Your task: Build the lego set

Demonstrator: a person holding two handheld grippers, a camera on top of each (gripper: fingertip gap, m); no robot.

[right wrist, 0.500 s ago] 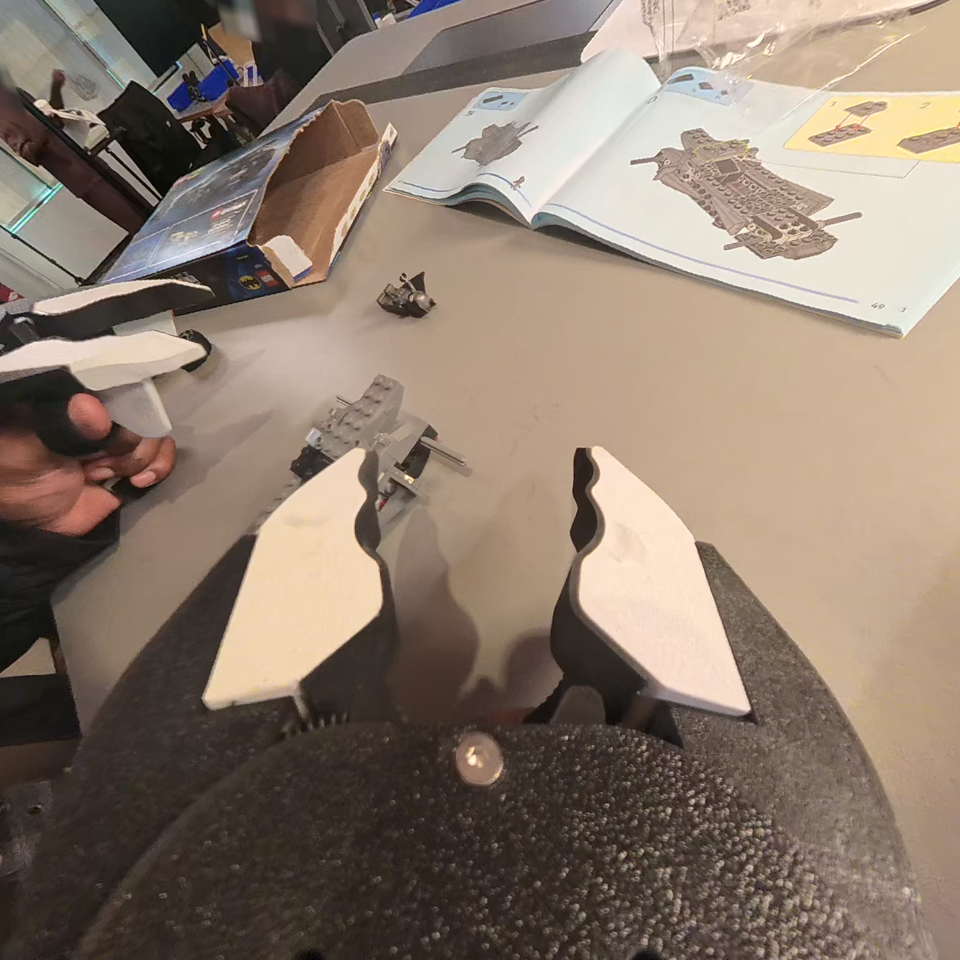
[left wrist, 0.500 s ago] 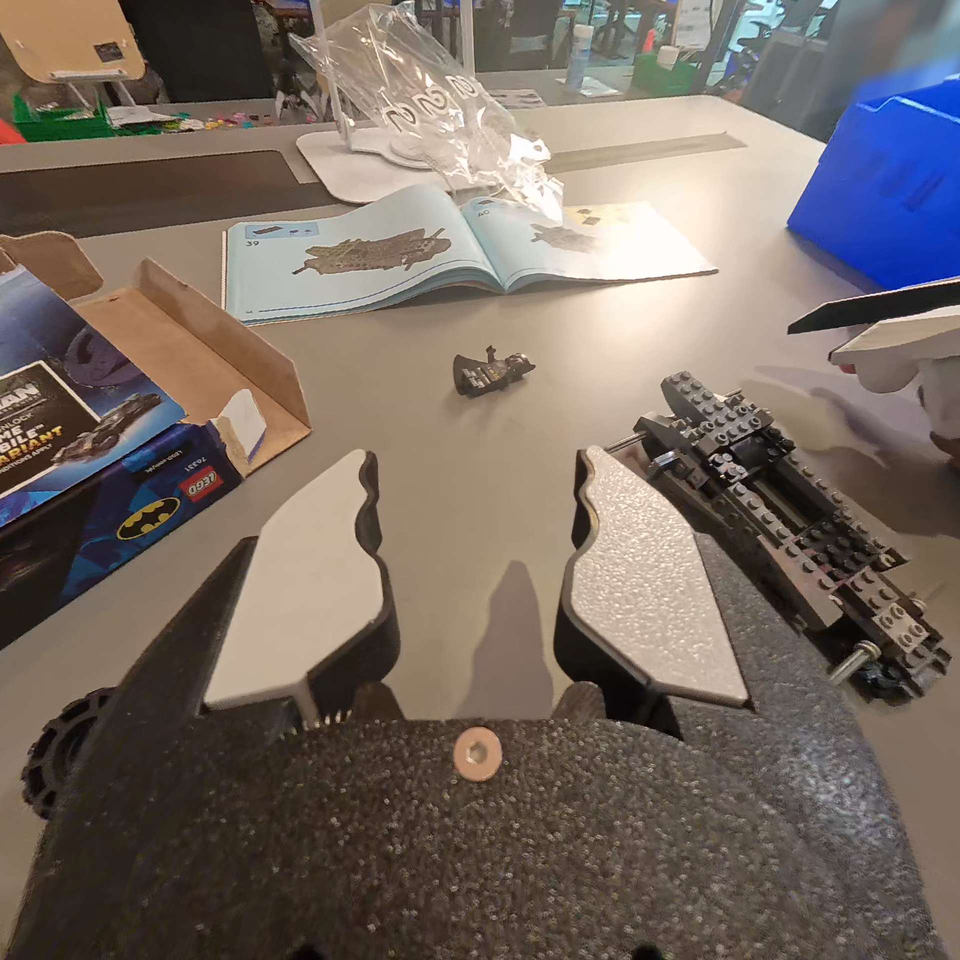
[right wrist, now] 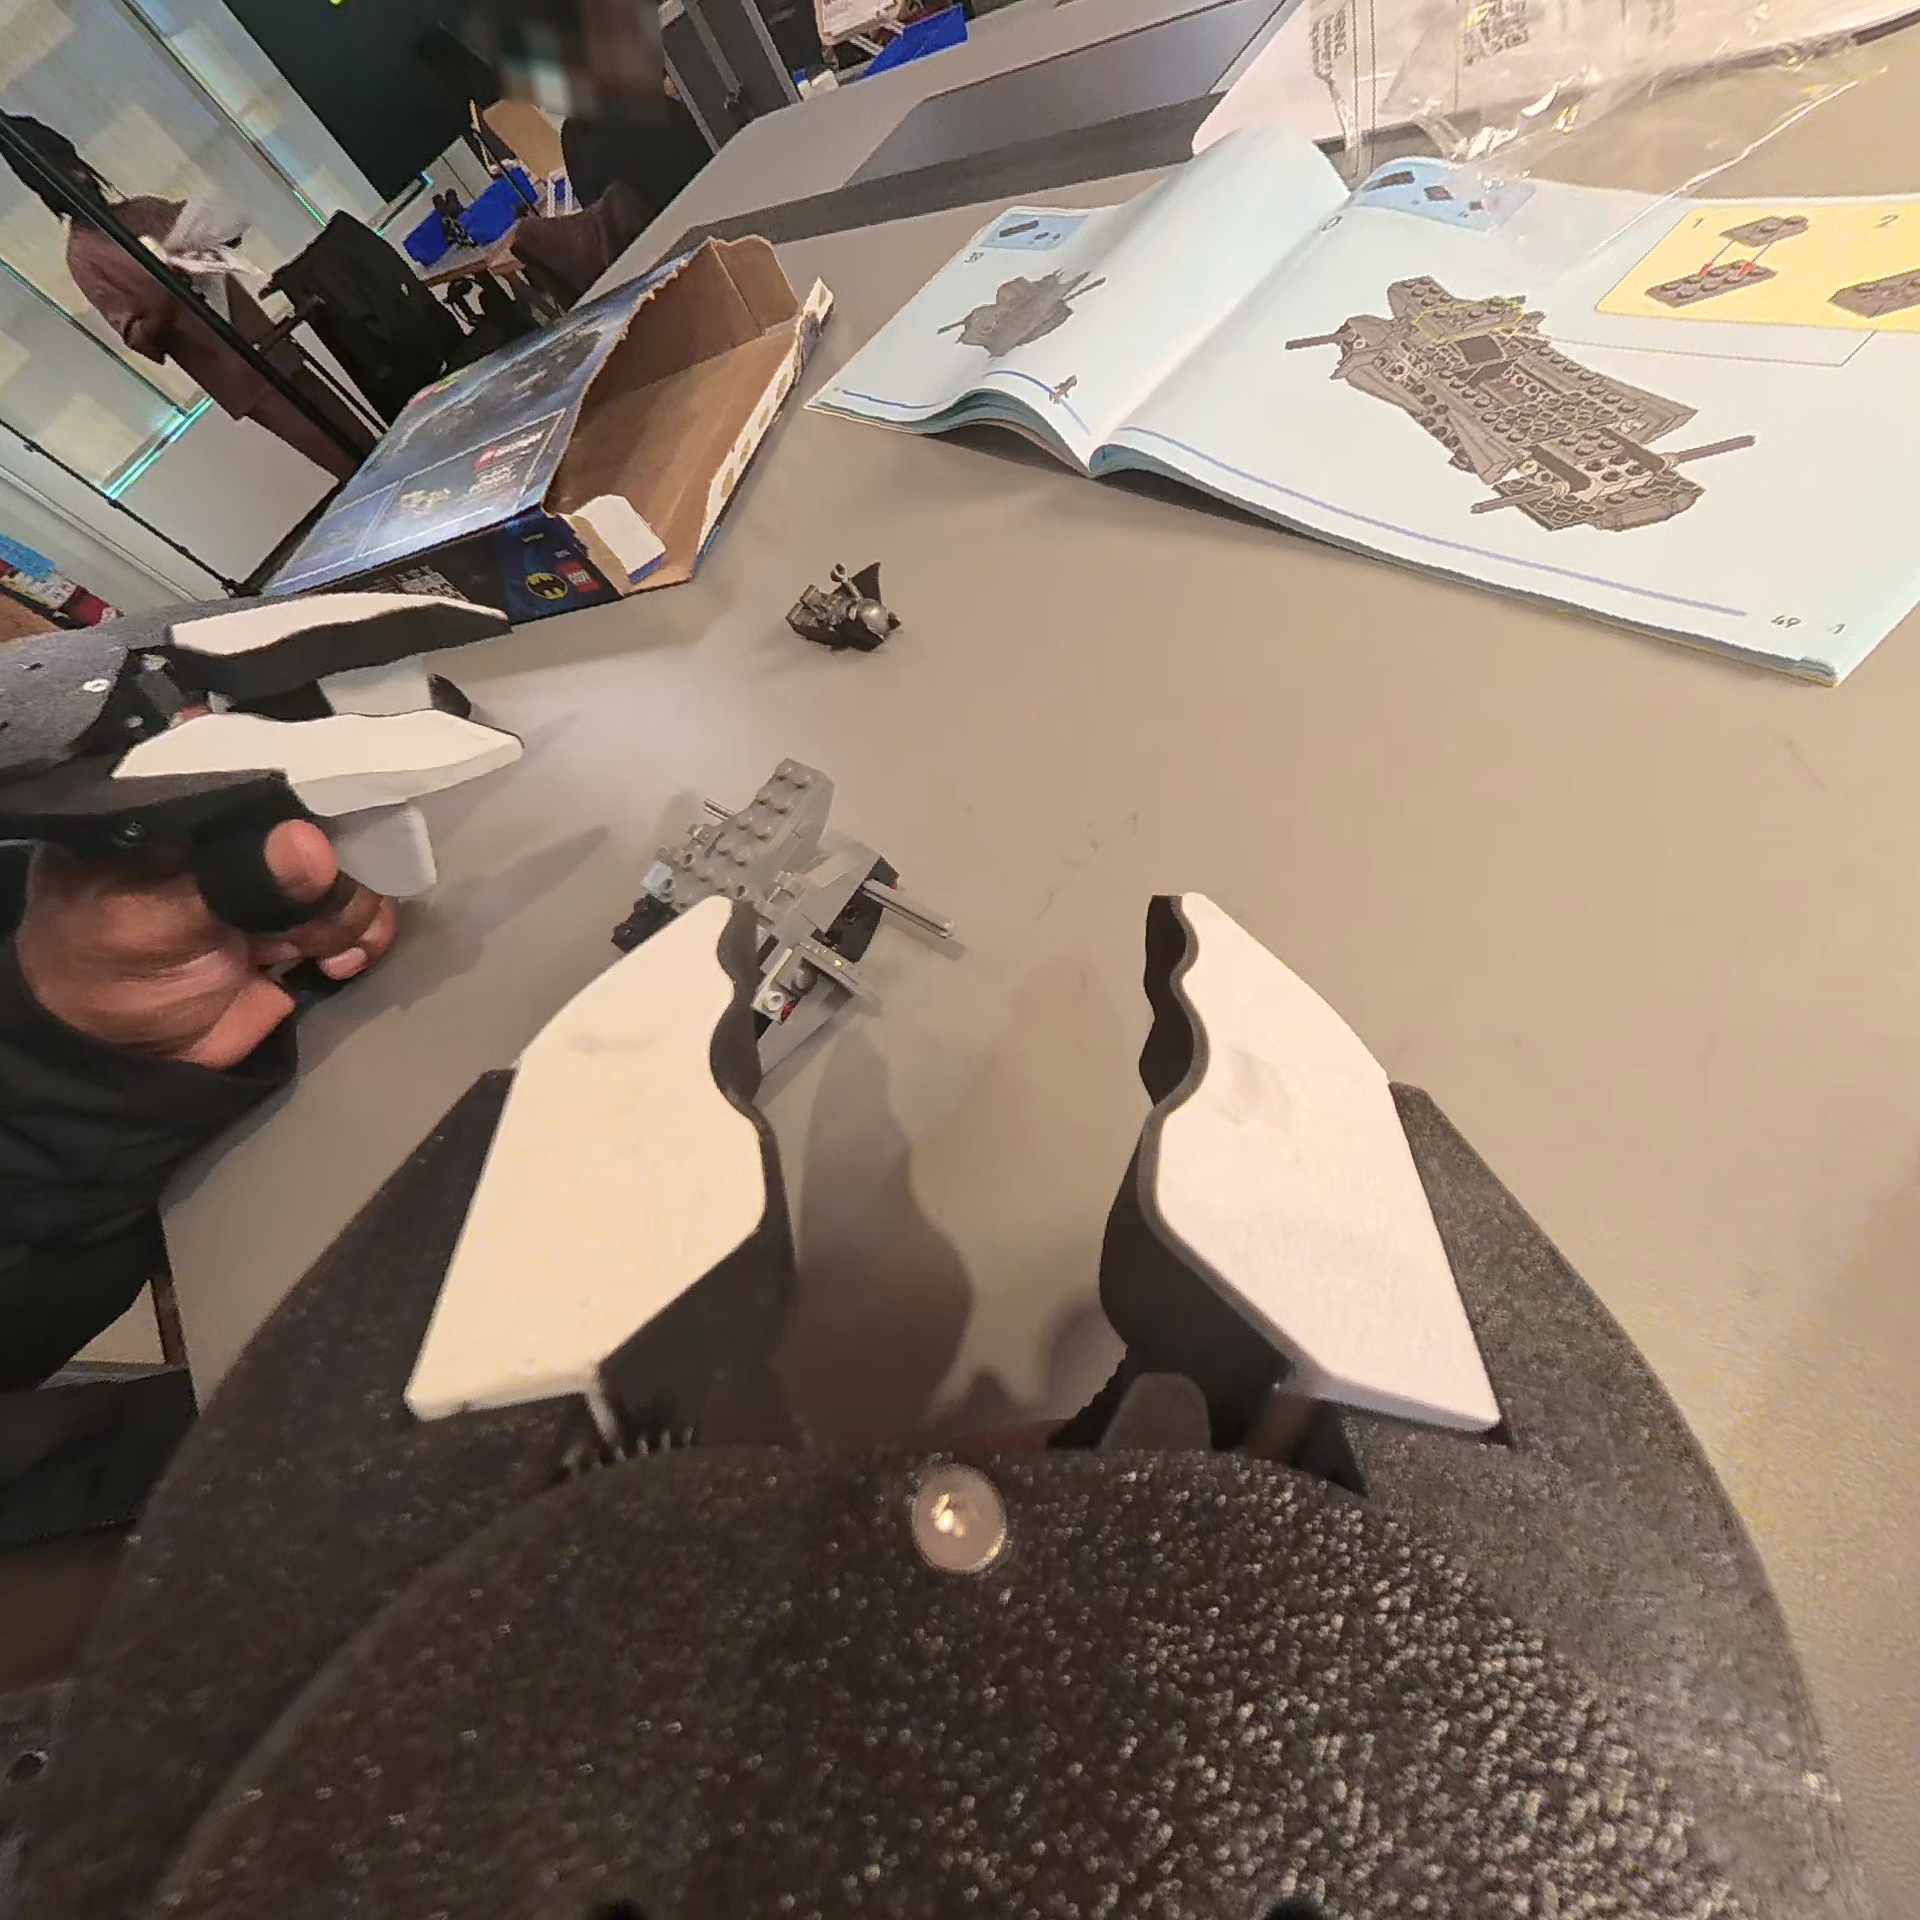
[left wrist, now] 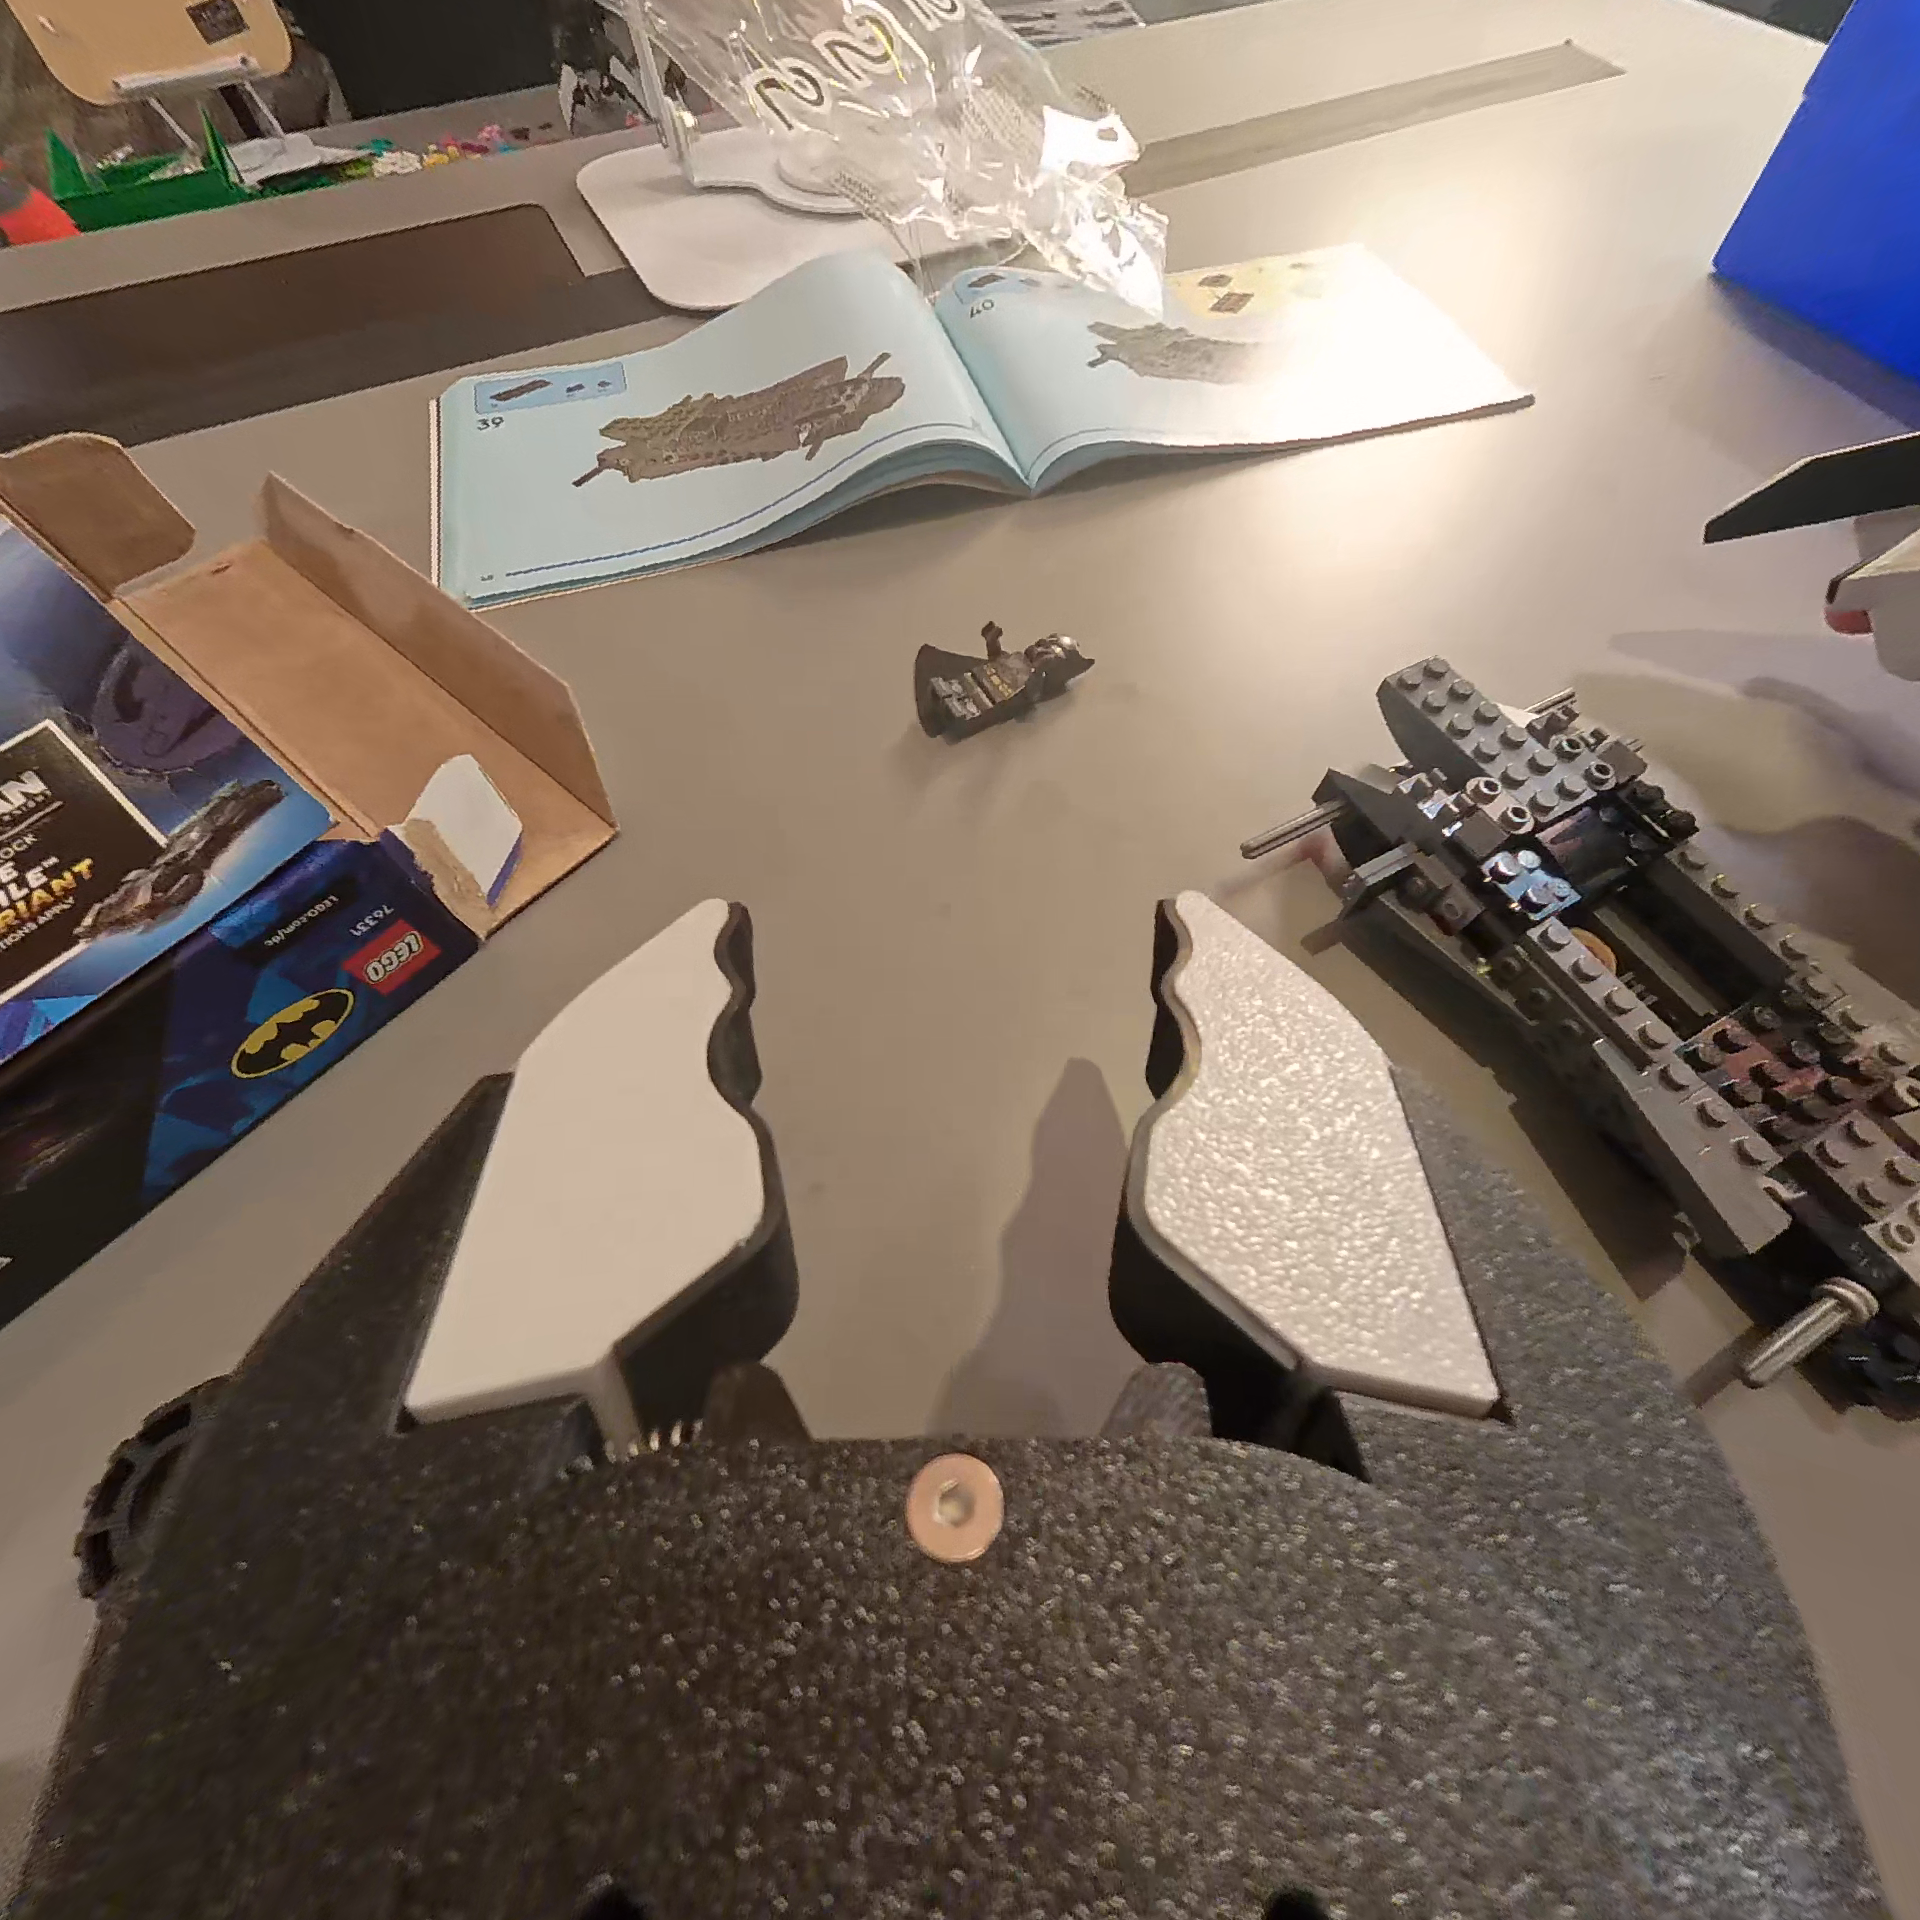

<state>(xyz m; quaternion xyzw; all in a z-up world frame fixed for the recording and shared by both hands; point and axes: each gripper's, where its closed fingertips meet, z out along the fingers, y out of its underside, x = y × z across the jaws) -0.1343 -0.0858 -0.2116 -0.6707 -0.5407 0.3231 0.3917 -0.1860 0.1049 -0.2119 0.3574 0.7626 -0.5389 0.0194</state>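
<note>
My left gripper (left wrist: 951, 914) is open and empty above bare table. A small dark minifigure (left wrist: 997, 681) lies ahead of it. A dark grey brick-built vehicle (left wrist: 1621, 966) with metal axles lies to its right, clear of the fingers. My right gripper (right wrist: 940, 909) is open and empty. The same vehicle (right wrist: 769, 873) lies just ahead of its left finger and is partly hidden by it; no pad presses on it. The minifigure (right wrist: 842, 613) lies farther off. The left gripper (right wrist: 416, 675), held in a hand (right wrist: 187, 935), shows at the left.
An opened cardboard set box (left wrist: 208, 831) lies at the left, with a black wheel (left wrist: 114, 1486) near it. An open instruction booklet (left wrist: 935, 416) and a clear plastic bag (left wrist: 914, 135) lie behind. A blue bin (left wrist: 1829, 208) stands at the right. The right gripper is farther from the small dark minifigure (left wrist: 997, 681), some 15 cm, than the left, some 10 cm. It turns up in the right wrist view (right wrist: 821, 613) as well.
In the right wrist view the left gripper has edged forward over the table. Both grippers stay open and empty, and the vehicle and minifigure have not moved.
</note>
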